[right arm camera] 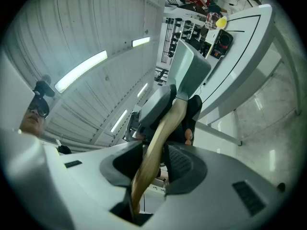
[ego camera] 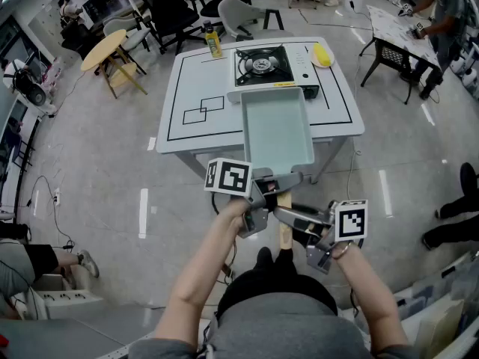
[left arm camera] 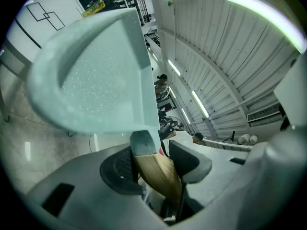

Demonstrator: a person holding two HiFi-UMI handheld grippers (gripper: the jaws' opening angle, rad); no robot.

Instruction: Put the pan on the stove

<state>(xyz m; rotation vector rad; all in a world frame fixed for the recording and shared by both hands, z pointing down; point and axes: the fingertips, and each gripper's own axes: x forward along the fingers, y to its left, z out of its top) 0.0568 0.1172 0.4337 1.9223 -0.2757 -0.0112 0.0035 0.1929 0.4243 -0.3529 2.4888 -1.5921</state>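
A pale green rectangular pan (ego camera: pixel 277 129) with a wooden handle (ego camera: pixel 284 232) hangs in the air over the near edge of the white table (ego camera: pixel 196 129). Its far end reaches toward the black and white gas stove (ego camera: pixel 263 64) at the back of the table. My left gripper (ego camera: pixel 269 194) is shut on the handle close to the pan. My right gripper (ego camera: pixel 298 227) is shut on the same handle lower down. In the left gripper view the pan (left arm camera: pixel 91 75) fills the upper left, with the handle (left arm camera: pixel 156 171) clamped by that gripper (left arm camera: pixel 151 153). The right gripper (right arm camera: pixel 154 161) holds the handle (right arm camera: pixel 160 143) below the pan (right arm camera: pixel 189 71).
A yellow bottle (ego camera: pixel 213 43) stands at the table's back left of the stove, and a yellow object (ego camera: pixel 322 54) lies at its right. Black lines mark the tabletop. A round wooden table (ego camera: pixel 105 48) and chairs stand behind. A person (ego camera: pixel 445 10) works at another table far right.
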